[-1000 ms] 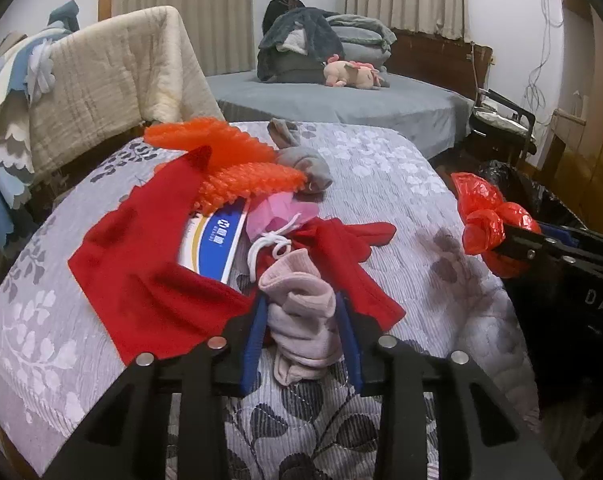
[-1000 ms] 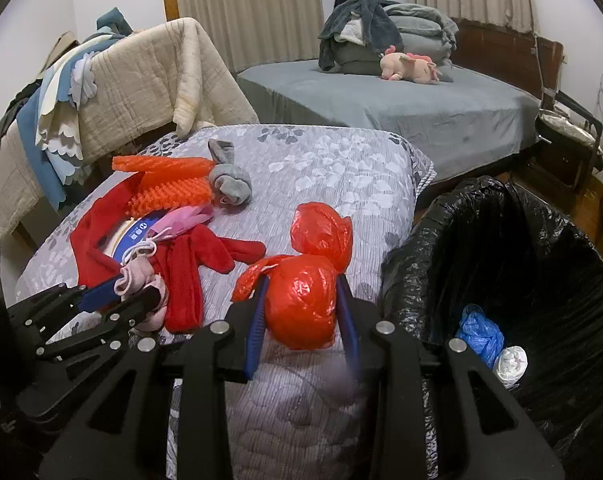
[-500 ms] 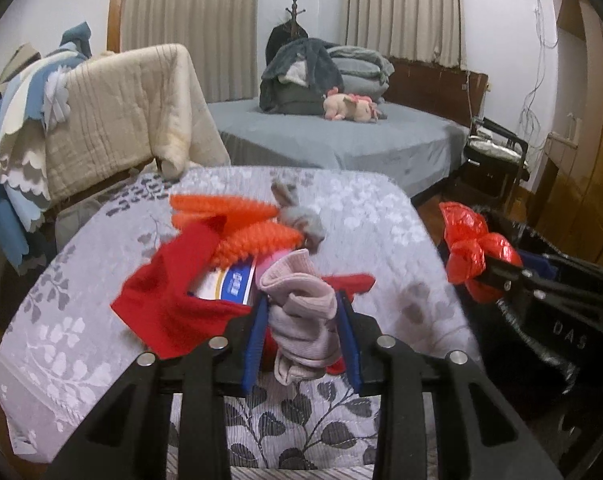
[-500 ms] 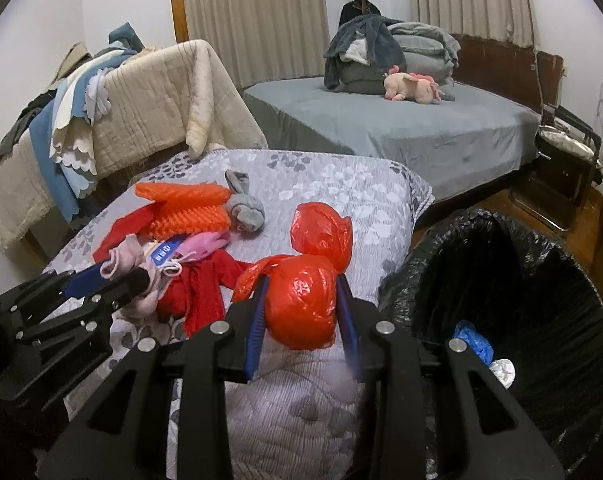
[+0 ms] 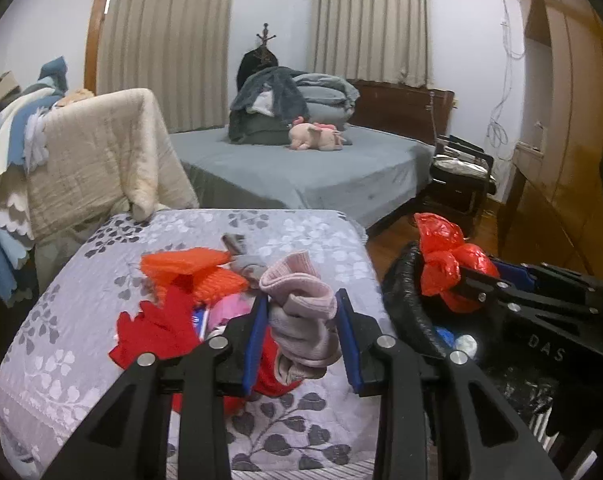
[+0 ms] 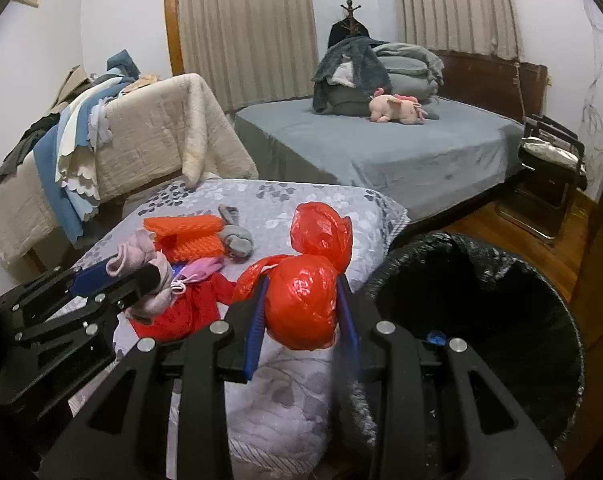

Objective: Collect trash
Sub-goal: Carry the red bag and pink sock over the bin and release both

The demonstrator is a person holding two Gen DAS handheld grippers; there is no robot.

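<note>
Hanging lengthwise between the closed fingers of the left gripper (image 5: 301,338), low in the frame's centre, a pale pink sock (image 5: 301,316) runs near vertical, cuff up and toe drooping toward the floral bedspread (image 5: 81,320). The right gripper (image 6: 301,320) is clamped on a knotted red plastic bag (image 6: 303,306), its long axis slanting up to a second bulge pointing at the upper right, held just left of the black-lined trash bin (image 6: 501,320). Red cloth (image 5: 157,330) and orange knitwear (image 5: 201,272) lie centre left.
</note>
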